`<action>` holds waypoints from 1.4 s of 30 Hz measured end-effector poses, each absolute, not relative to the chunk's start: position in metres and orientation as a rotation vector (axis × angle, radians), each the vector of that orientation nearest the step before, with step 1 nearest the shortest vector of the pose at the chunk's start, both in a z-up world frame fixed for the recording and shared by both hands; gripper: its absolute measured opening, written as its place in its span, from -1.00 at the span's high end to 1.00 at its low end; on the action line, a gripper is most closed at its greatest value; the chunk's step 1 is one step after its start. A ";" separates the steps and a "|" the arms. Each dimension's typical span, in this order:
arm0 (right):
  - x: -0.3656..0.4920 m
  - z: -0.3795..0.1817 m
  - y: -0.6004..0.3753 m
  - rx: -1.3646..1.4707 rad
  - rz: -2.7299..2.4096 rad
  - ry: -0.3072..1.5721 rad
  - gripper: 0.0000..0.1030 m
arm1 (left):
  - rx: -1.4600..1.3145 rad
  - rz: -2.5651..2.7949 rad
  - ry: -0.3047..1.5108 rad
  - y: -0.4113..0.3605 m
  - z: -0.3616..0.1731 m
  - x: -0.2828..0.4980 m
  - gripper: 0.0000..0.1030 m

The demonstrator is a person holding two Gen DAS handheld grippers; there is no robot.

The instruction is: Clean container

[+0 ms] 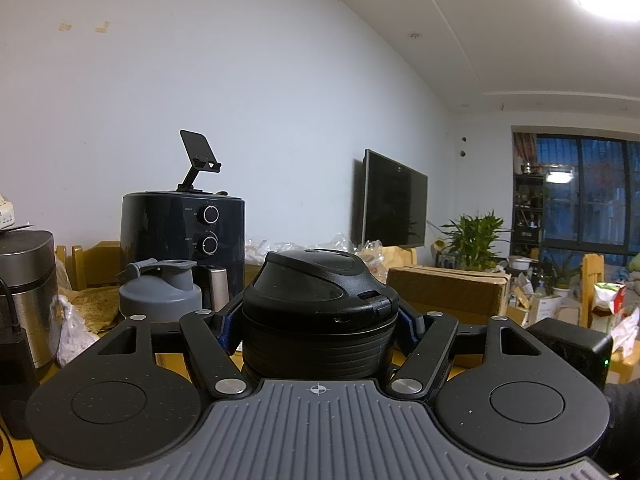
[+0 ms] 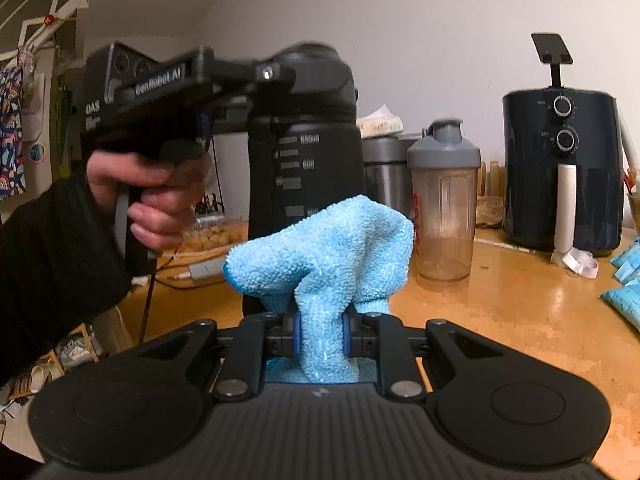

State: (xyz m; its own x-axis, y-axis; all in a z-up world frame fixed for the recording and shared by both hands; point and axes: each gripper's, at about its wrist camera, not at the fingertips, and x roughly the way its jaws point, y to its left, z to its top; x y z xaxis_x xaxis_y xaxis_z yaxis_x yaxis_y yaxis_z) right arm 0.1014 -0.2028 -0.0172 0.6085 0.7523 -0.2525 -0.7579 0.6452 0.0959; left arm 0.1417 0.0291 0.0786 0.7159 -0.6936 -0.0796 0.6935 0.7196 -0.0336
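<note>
Black container (image 2: 306, 152), tall, with white volume marks down its side and a black flip-top lid (image 1: 316, 280), is held upright, its base hidden behind the cloth so contact with the desk (image 2: 500, 320) cannot be told. Left hand-held gripper (image 1: 318, 322) clamps it just under the lid, blue-edged pads pressed against the ribbed collar on both sides; in the right wrist view the same hand-held gripper reaches in from the left, blurred, with a person's hand (image 2: 156, 196) in a black sleeve (image 2: 48, 272) around its grip. Right hand-held gripper (image 2: 322, 336) sits directly in front of the container, jaws narrow and pinched on a light blue microfibre cloth (image 2: 324, 256); the cloth bunches up above the pads and covers the lower part of the container's front, though whether it touches the wall cannot be told. Just right of the container stands a clear shaker bottle (image 2: 444, 208) with a grey cap, on the desk. Behind it, a steel canister (image 2: 384, 172). Further right, against the wall, a dark air fryer (image 2: 560, 172) with two dials and a phone stand (image 2: 554, 54) on top. Blue packets (image 2: 628, 280) lie at the desk's right edge. In the left wrist view, a wall-mounted television (image 1: 394, 200), a potted plant (image 1: 472, 240) and a cardboard box (image 1: 448, 288) show beyond.
</note>
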 end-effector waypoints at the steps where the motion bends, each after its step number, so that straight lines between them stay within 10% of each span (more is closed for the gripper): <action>1: 0.102 -0.019 -0.202 -0.026 0.872 0.289 0.78 | -0.002 -0.768 0.089 0.029 0.079 0.142 -0.33; 42: 0.105 -0.024 -0.196 -0.065 0.863 0.368 0.77 | -0.015 -0.763 0.088 0.028 0.078 0.144 -0.33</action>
